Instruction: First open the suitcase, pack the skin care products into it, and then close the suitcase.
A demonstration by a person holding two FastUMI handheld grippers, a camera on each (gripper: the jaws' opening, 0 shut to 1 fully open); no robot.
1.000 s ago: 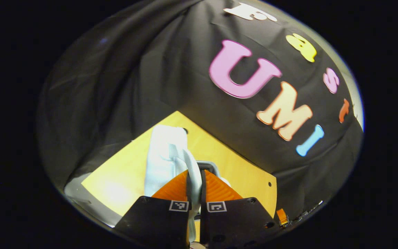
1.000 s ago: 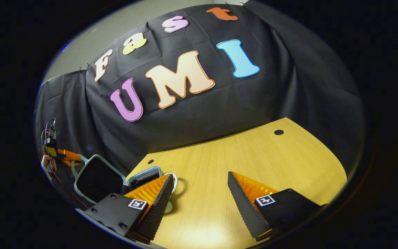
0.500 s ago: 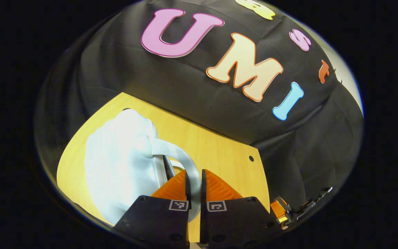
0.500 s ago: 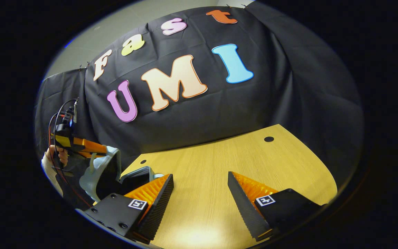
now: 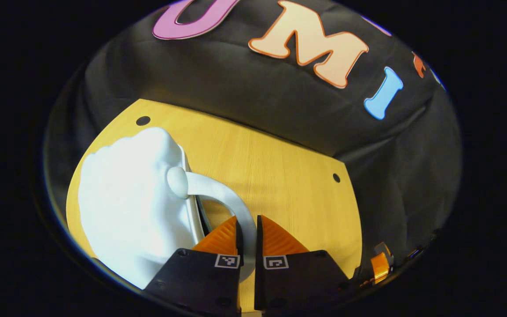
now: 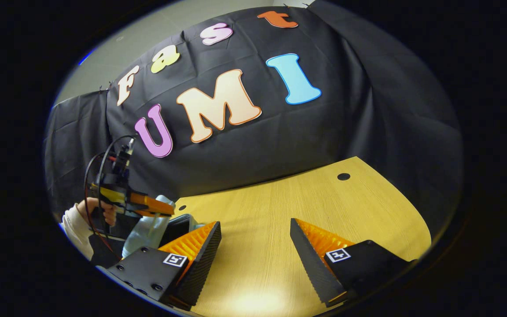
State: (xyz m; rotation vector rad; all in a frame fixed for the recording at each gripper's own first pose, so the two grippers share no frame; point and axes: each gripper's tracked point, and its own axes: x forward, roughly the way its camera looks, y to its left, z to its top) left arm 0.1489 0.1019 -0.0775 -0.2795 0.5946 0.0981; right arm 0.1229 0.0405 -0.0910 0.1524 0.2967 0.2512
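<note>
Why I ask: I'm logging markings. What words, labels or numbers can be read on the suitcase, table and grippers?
Suitcase: none on its shell or handle.
Table: none.
Left gripper: two square coded tags, patterns only, no letters or digits.
Right gripper: the same kind of tags, nothing to read.

- Suitcase (image 5: 126, 207): smooth pale plastic shell, slightly glossy.
- Table (image 6: 306, 207): light wood grain, with a glossy sheen near its front edge.
- Wall (image 6: 324, 127): matt black cloth, creased.
- Fingers (image 6: 310, 246): ridged faces.
</note>
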